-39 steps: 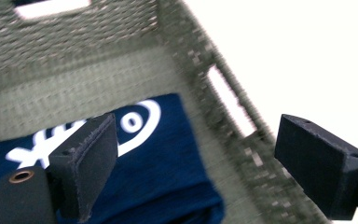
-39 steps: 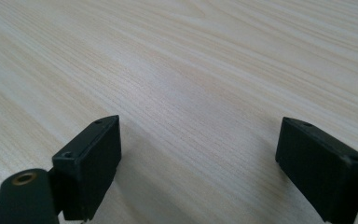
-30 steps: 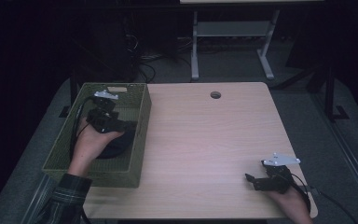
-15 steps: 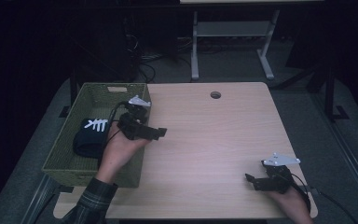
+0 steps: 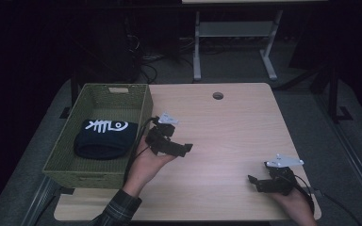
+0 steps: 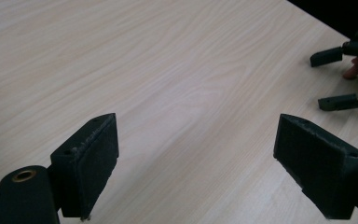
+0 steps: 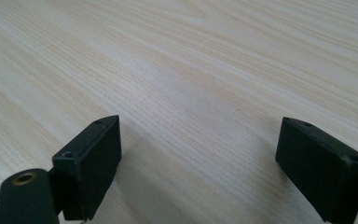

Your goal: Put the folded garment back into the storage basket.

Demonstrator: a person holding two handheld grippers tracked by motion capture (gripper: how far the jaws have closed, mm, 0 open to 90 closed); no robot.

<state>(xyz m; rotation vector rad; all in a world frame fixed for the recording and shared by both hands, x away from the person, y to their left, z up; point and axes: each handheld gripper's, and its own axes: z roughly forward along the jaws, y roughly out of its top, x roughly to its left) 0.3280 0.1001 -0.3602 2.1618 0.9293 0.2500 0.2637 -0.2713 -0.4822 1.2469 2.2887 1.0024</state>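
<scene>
A dark folded cloth with a white fish-bone print (image 5: 104,136) lies inside the green woven basket (image 5: 68,155) at the table's left. My left gripper (image 5: 185,149) is over the bare wooden table just right of the basket, open, nothing between its jaws; its own view (image 6: 196,172) looks across the tabletop. My right gripper (image 5: 253,182) rests near the table's front right corner, open and empty. It also appears far off in the left gripper view (image 6: 338,79). In the right gripper view (image 7: 198,168) the jaws stand wide apart over plain wood.
The light wooden table (image 5: 226,132) has a round cable hole (image 5: 218,95) near its far edge. Behind the table stand a white metal frame (image 5: 231,42) and loose cables on a dark floor.
My left gripper has come out of the basket and moved right, over the table. The dark cloth stays in the basket, uncovered. The right gripper has not moved.
</scene>
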